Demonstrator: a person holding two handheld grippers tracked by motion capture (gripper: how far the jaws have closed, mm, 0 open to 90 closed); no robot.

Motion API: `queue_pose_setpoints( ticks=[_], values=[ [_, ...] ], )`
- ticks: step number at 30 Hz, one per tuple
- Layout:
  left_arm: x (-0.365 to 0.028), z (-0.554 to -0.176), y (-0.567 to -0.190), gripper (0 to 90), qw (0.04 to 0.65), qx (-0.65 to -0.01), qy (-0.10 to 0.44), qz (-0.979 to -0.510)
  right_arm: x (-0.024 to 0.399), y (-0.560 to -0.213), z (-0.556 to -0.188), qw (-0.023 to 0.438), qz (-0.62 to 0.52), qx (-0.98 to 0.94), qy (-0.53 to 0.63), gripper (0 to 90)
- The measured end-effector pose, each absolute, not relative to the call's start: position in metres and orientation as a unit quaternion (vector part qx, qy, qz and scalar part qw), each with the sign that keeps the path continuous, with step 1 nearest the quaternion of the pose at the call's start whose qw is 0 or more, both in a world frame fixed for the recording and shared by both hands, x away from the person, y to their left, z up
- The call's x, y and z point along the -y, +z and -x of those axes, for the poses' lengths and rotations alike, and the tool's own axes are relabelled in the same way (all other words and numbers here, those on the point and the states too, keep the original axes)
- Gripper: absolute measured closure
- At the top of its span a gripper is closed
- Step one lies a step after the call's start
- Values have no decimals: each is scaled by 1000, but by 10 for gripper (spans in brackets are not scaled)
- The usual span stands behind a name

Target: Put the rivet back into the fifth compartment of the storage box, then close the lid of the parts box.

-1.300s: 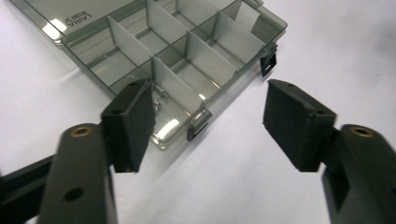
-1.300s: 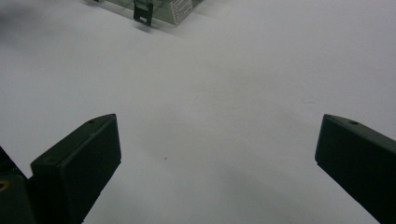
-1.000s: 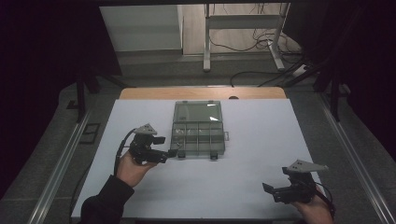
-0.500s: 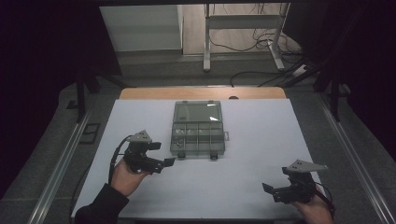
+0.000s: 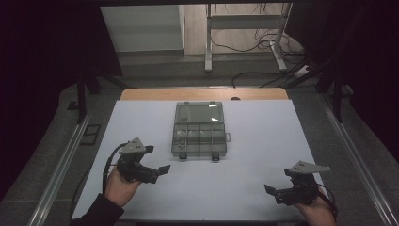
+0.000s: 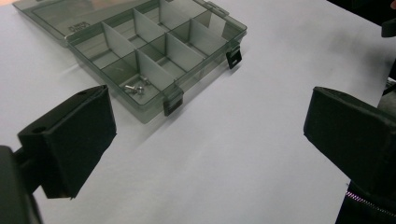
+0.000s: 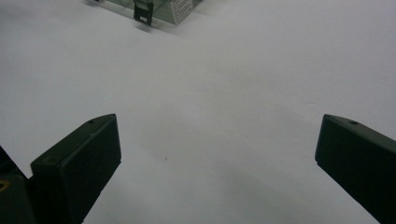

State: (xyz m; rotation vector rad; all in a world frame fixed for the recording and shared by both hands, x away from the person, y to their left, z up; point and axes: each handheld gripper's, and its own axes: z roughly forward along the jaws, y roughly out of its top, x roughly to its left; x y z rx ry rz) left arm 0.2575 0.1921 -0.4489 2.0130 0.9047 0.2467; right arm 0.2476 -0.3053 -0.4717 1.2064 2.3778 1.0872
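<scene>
A clear grey compartment box (image 5: pixel 200 139) lies open in the middle of the white table (image 5: pixel 263 141), its lid (image 5: pixel 198 113) folded flat behind it. Small metal screws (image 6: pixel 134 87) lie in one near compartment of the box (image 6: pixel 154 51). My left gripper (image 5: pixel 155 160) is held left of and in front of the box, apart from it, jaws wide open and empty (image 6: pixel 210 135). My right gripper (image 5: pixel 274 193) hovers near the front right corner, open and empty (image 7: pixel 217 154). A latch and corner of the box (image 7: pixel 154 9) appear at the top of the right gripper view.
A wooden strip (image 5: pixel 202 94) borders the table's far edge. Metal rails run along the left side (image 5: pixel 61 165) and the right side (image 5: pixel 357 155). Cables (image 5: pixel 254 44) and a frame's legs (image 5: pixel 207 47) are on the floor beyond.
My left gripper has drawn back from beside the box toward the table's front edge and a little left. The right gripper and the box have stayed put.
</scene>
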Motion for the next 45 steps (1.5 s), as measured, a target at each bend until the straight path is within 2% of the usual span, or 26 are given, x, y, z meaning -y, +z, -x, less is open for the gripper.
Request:
queue_pose_setpoints(
  ticks=[15,23,38,45],
  values=[
    [-207,-231,-454,18,448,-378,151,-796,306,-472,-248,126,-417,-817,377,0],
    [-207,-220,-459,17,434,-374,169,-802,306,-472,-248,126,-417,-818,376,0],
    [-204,-217,-472,17,422,-359,161,-817,305,-472,-249,125,-415,-820,373,0],
    [-207,-221,-474,5,440,-360,147,-809,304,-472,-249,127,-414,-820,373,0]
  ],
)
